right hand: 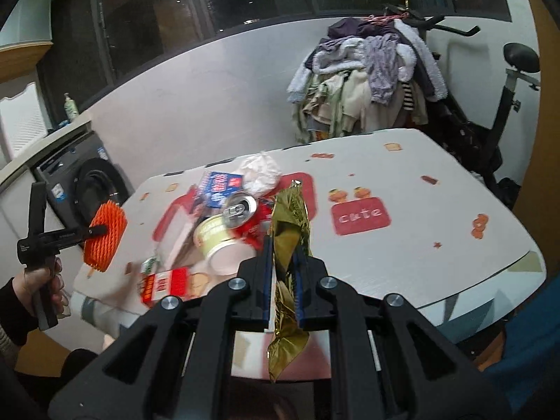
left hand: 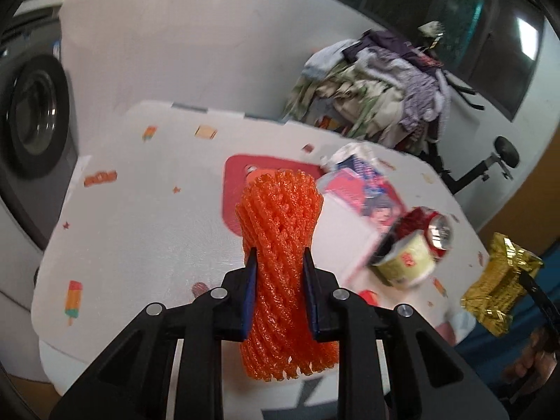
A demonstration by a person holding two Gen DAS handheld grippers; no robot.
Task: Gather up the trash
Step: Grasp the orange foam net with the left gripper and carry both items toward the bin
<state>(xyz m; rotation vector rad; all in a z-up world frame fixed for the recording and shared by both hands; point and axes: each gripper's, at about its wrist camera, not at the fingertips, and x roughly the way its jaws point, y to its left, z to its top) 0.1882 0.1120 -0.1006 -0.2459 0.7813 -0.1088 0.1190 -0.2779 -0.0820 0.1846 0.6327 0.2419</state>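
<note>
My left gripper is shut on an orange foam fruit net, held upright above the white table. In the right wrist view the net hangs off the table's left edge in the left gripper, with a hand on its handle. My right gripper is shut on a crumpled gold foil wrapper, which also shows at the right of the left wrist view. On the table lie a red can, a yogurt cup, a blue carton, white tissue and a red pack.
A washing machine stands left of the table. Behind the table rises a heap of clothes and an exercise bike. The table's right half carries only printed stickers.
</note>
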